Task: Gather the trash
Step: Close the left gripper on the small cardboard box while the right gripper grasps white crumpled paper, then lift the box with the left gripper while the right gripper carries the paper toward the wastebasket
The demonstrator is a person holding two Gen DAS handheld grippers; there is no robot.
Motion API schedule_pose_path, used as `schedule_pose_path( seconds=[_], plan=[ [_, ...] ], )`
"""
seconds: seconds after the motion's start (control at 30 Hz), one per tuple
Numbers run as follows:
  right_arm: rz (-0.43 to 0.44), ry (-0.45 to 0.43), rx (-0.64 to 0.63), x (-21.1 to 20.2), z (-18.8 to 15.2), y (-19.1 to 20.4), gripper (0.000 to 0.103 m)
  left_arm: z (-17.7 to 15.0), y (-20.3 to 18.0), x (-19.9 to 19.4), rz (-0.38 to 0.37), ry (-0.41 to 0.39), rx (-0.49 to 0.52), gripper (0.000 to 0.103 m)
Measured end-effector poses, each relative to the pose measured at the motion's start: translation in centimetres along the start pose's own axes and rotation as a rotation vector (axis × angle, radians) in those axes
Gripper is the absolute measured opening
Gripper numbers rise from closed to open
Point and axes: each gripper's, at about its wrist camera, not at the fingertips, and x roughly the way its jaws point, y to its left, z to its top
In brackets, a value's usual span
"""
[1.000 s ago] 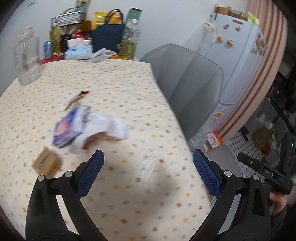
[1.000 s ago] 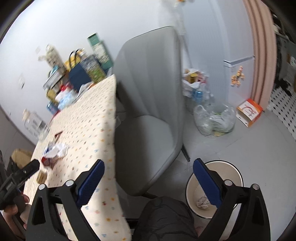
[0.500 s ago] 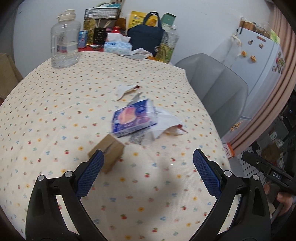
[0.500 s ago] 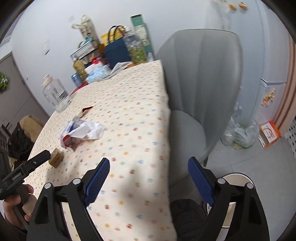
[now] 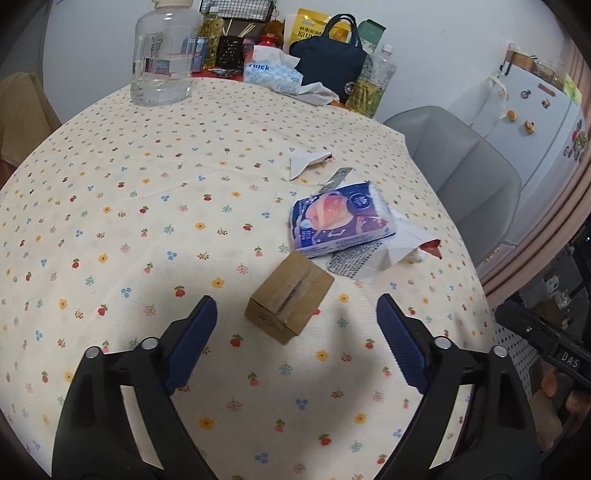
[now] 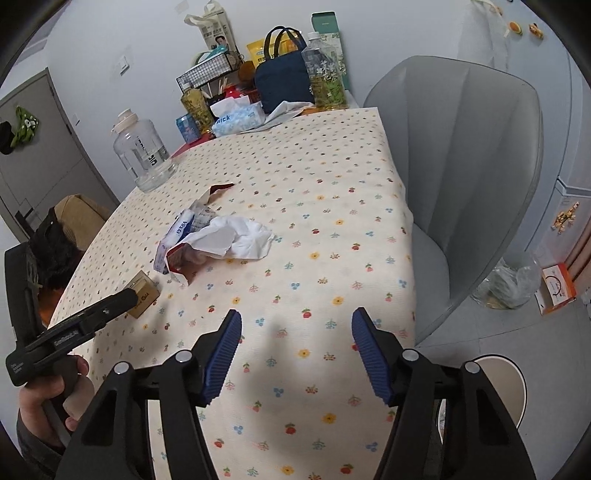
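A desk (image 6: pixel 332 206) covered in a floral cloth is set against a plain white wall (image 6: pixel 110 29); a grey chair (image 6: pixel 472 155) is tucked in on the right, grey floor (image 6: pixel 509 332) seen beyond, white fridge (image 5: pixel 535 122) far right.

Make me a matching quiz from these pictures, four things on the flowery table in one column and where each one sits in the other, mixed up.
Things:
1. small brown cardboard box
2. blue and pink tissue pack
3. big clear plastic water jug
4. folded white paper scrap

Places:
A. far end, left of the blue tissue box
B. just ahead of the open left claw
C. on crumpled white wrappers
D. beyond the pack, alone

Pairs: 1-B, 2-C, 3-A, 4-D
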Motion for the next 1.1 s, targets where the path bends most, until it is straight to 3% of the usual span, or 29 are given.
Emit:
schedule_pose_path(
  seconds=[0.13, 0.2, 0.27, 0.83, 1.0, 1.1],
  plan=[
    [0.011, 0.005, -0.022, 0.6, 0.5, 0.7, 0.060, 0.0, -0.1, 0.9, 0.028, 0.000, 0.022, 0.073],
    [0.018, 0.013, -0.030, 1.0, 0.8, 1.2, 0.056, 0.1, -0.2, 1.1, 0.037, -0.001, 0.027, 0.062],
    [0.020, 0.014, -0.049, 1.5, 1.2, 1.9, 0.054, 0.3, -0.1, 1.1, 0.034, 0.006, 0.022, 0.039],
    [0.020, 0.048, -0.185, 6.4, 3.8, 7.8, 0.035, 0.5, 2.8, -2.8, 0.072, -0.061, -0.031, 0.037],
    [0.026, 0.056, -0.201, 7.0, 4.1, 8.3, 0.005, 0.6, 2.6, -3.0, 0.072, -0.067, -0.026, 0.037],
    [0.041, 0.032, -0.211, 6.2, 3.9, 8.3, 0.002, 0.7, 2.2, -3.2, 0.069, -0.075, -0.018, 0.037]
  ],
)
